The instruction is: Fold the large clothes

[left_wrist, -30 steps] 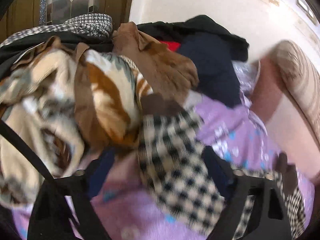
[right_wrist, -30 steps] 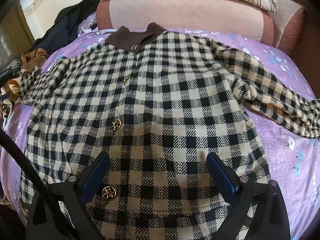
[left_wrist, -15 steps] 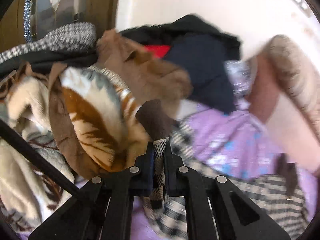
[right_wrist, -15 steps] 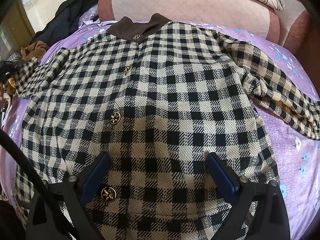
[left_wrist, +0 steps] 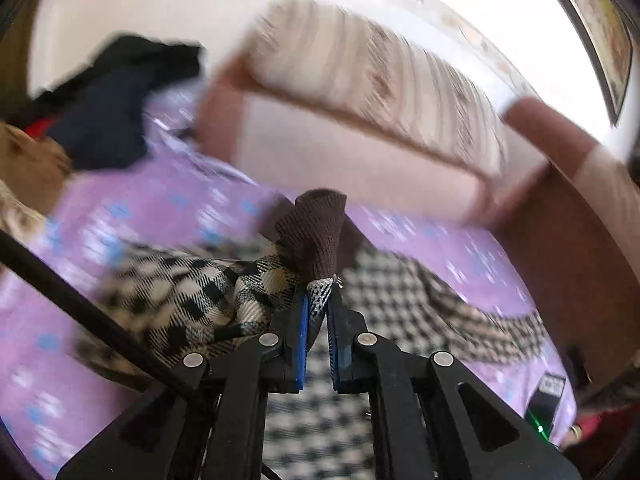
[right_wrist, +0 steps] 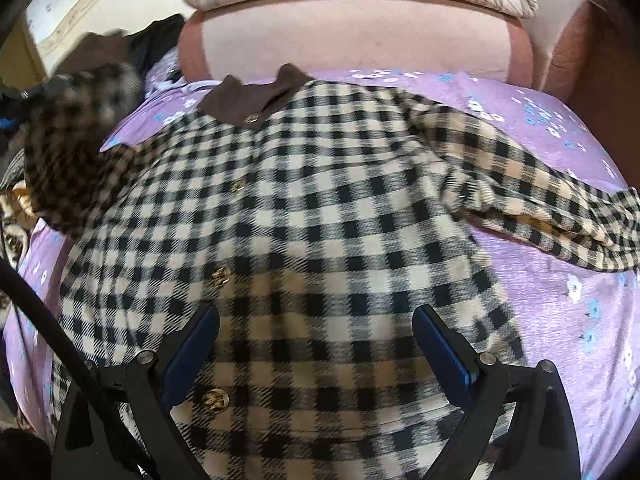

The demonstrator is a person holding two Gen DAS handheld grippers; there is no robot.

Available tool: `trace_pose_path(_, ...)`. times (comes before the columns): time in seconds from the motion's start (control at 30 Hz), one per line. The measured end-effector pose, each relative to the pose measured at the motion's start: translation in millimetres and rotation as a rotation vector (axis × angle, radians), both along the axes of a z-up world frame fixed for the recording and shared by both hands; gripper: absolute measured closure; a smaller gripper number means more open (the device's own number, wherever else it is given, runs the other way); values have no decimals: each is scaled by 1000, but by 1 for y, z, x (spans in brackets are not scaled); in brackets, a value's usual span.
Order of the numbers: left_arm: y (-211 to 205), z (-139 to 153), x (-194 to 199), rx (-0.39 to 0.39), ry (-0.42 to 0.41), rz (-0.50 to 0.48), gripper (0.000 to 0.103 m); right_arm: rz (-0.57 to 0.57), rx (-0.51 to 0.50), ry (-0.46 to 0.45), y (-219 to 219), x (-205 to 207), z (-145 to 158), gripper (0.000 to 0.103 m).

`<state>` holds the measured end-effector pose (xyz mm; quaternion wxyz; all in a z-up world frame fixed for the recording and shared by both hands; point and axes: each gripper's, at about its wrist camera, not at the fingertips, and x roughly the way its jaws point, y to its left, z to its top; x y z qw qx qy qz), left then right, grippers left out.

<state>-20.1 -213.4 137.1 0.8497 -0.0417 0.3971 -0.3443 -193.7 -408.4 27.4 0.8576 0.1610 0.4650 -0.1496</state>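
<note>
The left gripper (left_wrist: 318, 312) has its blue pads pinched tight on the end of the checked jacket's (right_wrist: 320, 240) left sleeve (left_wrist: 224, 300), with the brown knit cuff (left_wrist: 316, 236) sticking up just past the fingertips. In the right wrist view that sleeve hangs lifted off to the left of the jacket body, ready, I would say, to be carried across the chest. The right gripper (right_wrist: 316, 352) hangs wide open directly above the lower front of the jacket, close to the gold buttons (right_wrist: 216, 398), gripping nothing. The jacket lies buttoned and face up on the purple flowered bedsheet (right_wrist: 560, 312), collar (right_wrist: 256, 96) at the far end from the right gripper, towards the pink headboard (right_wrist: 352, 48). The risk I see is the hold itself: only a narrow strip of cloth sits between the pads, and a quick swing could slip it out and drop the sleeve in a heap. With nothing pinning the body, dragging the sleeve could also pull the shoulder and wrinkle the flat front. The other sleeve (right_wrist: 540, 208), trailing to the right, looks bunched and could fold in crooked.
</note>
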Motion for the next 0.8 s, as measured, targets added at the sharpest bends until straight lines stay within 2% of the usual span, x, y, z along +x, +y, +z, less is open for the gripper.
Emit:
trace_pose_path(0.1,-38,-38,-14,29,81,-33,95,-46,27,2,-13,-1,-1,4)
trace_pose_path(0.2,-54,-69,-19,73,120,-48,91,-90,71,8,-24,-2,-5,4)
trace_pose_path(0.23,-57,-78,-21,79,145,-59,74,-98,77,7,-26,-3,-6,4)
trace_pose_path(0.27,-58,-81,-22,80,160,-71,42,-109,89,3,-28,-3,-6,4)
trace_pose_path(0.33,-49,-82,-29,61,179,-96,21,-118,104,-8,-29,-3,-5,4)
trace_pose_path(0.43,-23,-62,-38,58,145,-100,20,-110,117,-32,-27,-3,-1,4)
trace_pose_path(0.5,-4,-49,-39,116,136,-59,20,-93,134,-50,-23,-2,2,4)
trace_pose_path(0.6,37,-37,-37,257,81,93,19,-52,177,-68,-18,9,7,4)
trace_pose_path(0.63,56,-39,-35,324,48,177,17,-32,171,-74,-14,15,10,4)
trace_pose_path(0.7,80,-51,-27,398,24,283,16,-12,135,-67,-7,26,11,4)
trace_pose_path(0.77,98,-64,-17,428,45,337,16,-1,130,-51,-1,43,6,4)
trace_pose_path(0.8,108,-74,-10,427,91,365,16,0,142,-25,0,56,-3,4)
